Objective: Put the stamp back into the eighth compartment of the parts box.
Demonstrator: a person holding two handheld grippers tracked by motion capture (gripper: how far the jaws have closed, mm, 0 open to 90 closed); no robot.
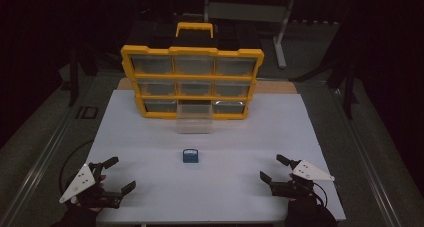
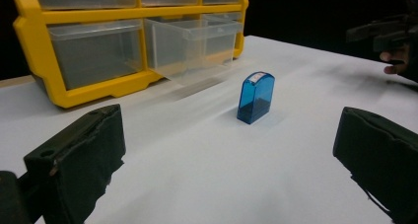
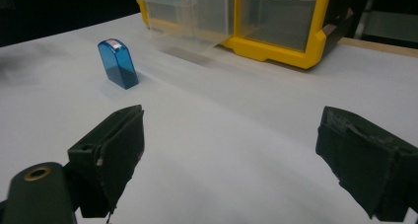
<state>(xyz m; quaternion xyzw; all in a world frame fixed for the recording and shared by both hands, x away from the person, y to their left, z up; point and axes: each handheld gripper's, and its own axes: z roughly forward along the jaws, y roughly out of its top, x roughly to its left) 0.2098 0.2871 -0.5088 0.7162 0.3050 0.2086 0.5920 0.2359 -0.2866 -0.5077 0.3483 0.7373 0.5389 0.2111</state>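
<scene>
Okay, both my grippers sit low at the near edge of the white table top [image 1: 150, 197], nothing in either. My left gripper [image 1: 114, 174] is at the near left corner, jaws spread wide, grey three-cornered plate on top. My right gripper [image 1: 274, 168] is at the near right corner, jaws also spread wide.

Small blue translucent case [image 1: 190, 155] stands upright on the table between the two grippers and a bit farther out, well apart from both. In the left gripper view it stands ahead of the open jaws, rounded top, small light label on the top face [image 2: 256, 97]. In the right gripper view it is up and to the left [image 3: 118, 64].

Yellow drawer organizer [image 1: 192, 81] stands upright at the far side of the table, three rows of clear drawers, yellow handle on top. Bottom-middle clear drawer [image 1: 194, 120] is pulled out toward me, over the table; the blue case is near its front, not touching.
</scene>
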